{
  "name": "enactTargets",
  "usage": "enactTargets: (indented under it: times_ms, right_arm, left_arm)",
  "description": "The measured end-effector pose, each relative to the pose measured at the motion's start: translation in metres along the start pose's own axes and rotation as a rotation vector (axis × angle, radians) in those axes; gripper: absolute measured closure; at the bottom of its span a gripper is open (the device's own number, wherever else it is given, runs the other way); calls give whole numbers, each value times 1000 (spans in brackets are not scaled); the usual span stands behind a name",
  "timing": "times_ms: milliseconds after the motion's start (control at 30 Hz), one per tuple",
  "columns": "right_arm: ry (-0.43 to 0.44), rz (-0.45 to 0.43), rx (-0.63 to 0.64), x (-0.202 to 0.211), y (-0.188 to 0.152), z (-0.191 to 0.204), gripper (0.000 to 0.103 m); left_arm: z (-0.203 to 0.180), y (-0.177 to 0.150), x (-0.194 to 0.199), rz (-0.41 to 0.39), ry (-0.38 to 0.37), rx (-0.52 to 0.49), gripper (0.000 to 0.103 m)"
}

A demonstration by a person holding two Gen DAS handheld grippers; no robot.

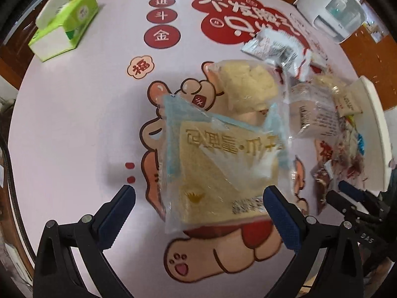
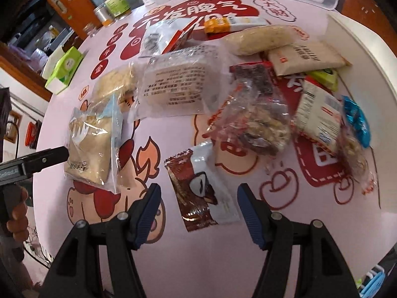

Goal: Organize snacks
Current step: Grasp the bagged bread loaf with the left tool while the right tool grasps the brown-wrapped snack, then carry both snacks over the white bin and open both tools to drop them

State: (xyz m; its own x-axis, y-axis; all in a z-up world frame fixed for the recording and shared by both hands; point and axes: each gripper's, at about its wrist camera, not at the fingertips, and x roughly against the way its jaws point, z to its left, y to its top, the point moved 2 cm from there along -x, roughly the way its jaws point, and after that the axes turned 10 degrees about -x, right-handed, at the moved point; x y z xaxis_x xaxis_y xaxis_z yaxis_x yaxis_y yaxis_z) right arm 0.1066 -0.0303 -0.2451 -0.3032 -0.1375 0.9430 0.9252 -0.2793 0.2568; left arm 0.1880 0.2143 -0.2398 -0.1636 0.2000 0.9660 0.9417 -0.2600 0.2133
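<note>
A clear-wrapped sponge cake packet point(image 1: 220, 171) lies on the pink printed tablecloth between the fingers of my left gripper point(image 1: 199, 208), which is open around its near end. It also shows in the right wrist view point(image 2: 91, 146), with the left gripper point(image 2: 47, 160) beside it. My right gripper point(image 2: 198, 211) is open over a dark red and white snack packet point(image 2: 203, 188). The right gripper also shows at the edge of the left wrist view point(image 1: 354, 196). Several more snack packets point(image 2: 250, 124) lie heaped further back, near a white tray point(image 2: 364, 49).
A green tissue box point(image 1: 64, 22) sits at the far left. A white appliance point(image 1: 330, 10) stands at the far right corner. Bottles and jars point(image 2: 114, 2) line the table's back edge. A large white printed packet point(image 2: 176, 87) lies mid-table.
</note>
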Motion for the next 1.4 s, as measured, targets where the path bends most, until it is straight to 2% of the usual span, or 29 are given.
enactTargets:
  times_ms: [233,433,500,533,567,600,633,700,767,867,1033,1200,1400]
  right_arm:
    - [-18,25,42,-17,3,8,38]
    - [-58,8,93,-24,7,22,39]
    - [-97,-3,126,-26,6,28,44]
    - [-128,-13,151,-27,6,32,53]
    - [-152,-23,172,-28,5,36,57]
    - [-143,-25,182,-28,5,39,61]
    - [-145,-27,180,-28,5,40,64]
    - [-145,-28,171,-28,5,40,66]
    - [-119,-16,147,-26,4,40,67]
    - [-91,-15,121,-15,-3,30,68]
    - [-81,-52,122,16,-10,30,69]
    - [-76,-115,126,56,-13,26,69]
    - [-81,-218,92,111,-12,2,69]
  left_arm:
    - [4,13,-30,34,-64,5,0]
    - [-13,24,-38,15,-54,-51,0]
    - [-23,26,-39,11,-47,-69,1]
    - [-28,26,-39,9,-48,-80,4]
    - [-32,27,-38,5,-52,-91,15]
    - [-36,27,-35,-6,-69,-99,19]
    - [-40,26,-34,-8,-74,-102,28]
    - [-48,28,-29,-19,-56,-117,39]
    - [-55,29,-20,-38,-37,-136,56]
    - [-62,24,-4,-63,-27,-150,68]
    - [-77,13,32,-111,8,-204,79]
    - [-93,-11,78,-170,-4,-270,80]
    - [-142,-18,134,-292,-40,-365,80]
